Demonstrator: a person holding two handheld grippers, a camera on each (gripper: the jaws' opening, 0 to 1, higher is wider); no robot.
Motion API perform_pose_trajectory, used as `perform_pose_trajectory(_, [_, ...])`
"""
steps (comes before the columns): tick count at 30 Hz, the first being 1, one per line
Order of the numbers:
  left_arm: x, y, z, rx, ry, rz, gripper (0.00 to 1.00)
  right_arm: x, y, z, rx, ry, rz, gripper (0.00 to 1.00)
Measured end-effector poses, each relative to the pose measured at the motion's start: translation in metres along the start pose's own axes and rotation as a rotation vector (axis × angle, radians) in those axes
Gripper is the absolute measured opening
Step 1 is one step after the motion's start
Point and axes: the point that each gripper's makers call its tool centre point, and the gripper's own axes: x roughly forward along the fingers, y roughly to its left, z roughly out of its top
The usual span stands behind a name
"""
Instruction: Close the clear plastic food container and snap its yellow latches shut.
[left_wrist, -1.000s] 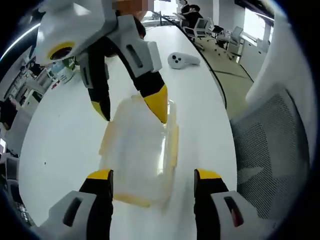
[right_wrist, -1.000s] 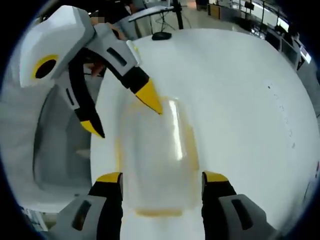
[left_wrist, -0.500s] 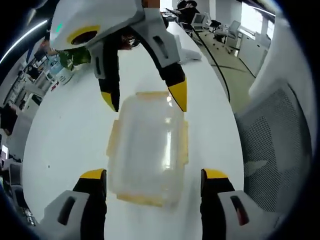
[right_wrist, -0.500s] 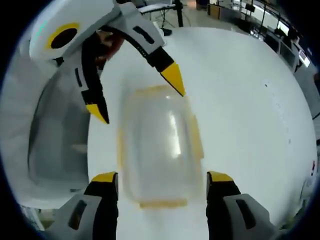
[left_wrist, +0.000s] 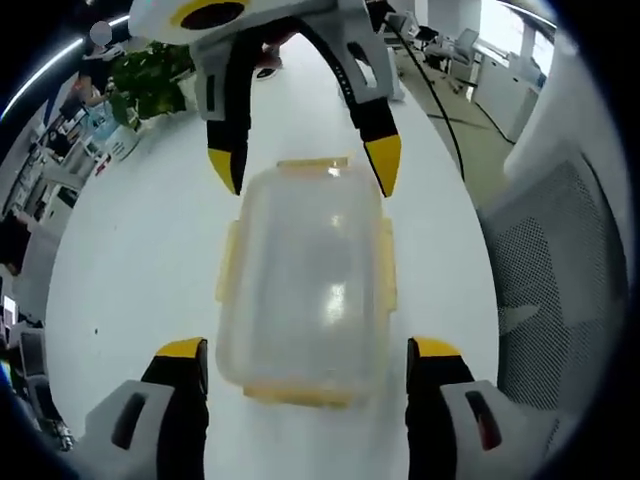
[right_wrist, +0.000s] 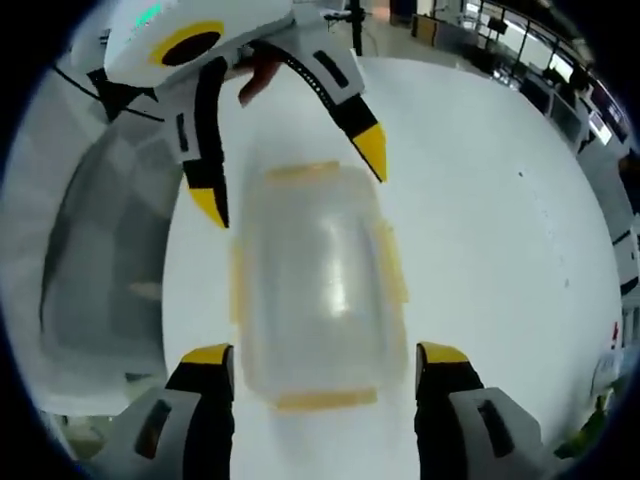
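Over the last second both wide-open, empty grippers, left gripper (left_wrist: 297, 352) and right gripper (right_wrist: 322, 353), squared up at opposite ends of the clear container (left_wrist: 305, 285) near the white table's (left_wrist: 130, 260) edge, lid seemingly on, yellow latches (left_wrist: 385, 262) probably still unsnapped.

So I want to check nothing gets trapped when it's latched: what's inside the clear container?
Through the lid, the clear food container looks empty; glare and blur hide fine detail. It sits on the white table, with the yellow latches along its edges.

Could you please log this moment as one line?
container: lid on, on table | left tongs: open, straddling | right tongs: open, opposite end
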Motion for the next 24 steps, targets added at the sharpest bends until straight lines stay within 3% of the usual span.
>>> perform_pose_trajectory(11, [0.012, 0.002, -0.006, 0.025, 0.048, -0.005, 0.83, 0.010, -0.001, 0.000, -0.049, 0.017, -0.037, 0.75])
perform_pose_trajectory(24, [0.016, 0.003, -0.009, 0.048, 0.075, 0.002, 0.81, 0.011, 0.000, 0.001, -0.058, 0.008, -0.031, 0.73])
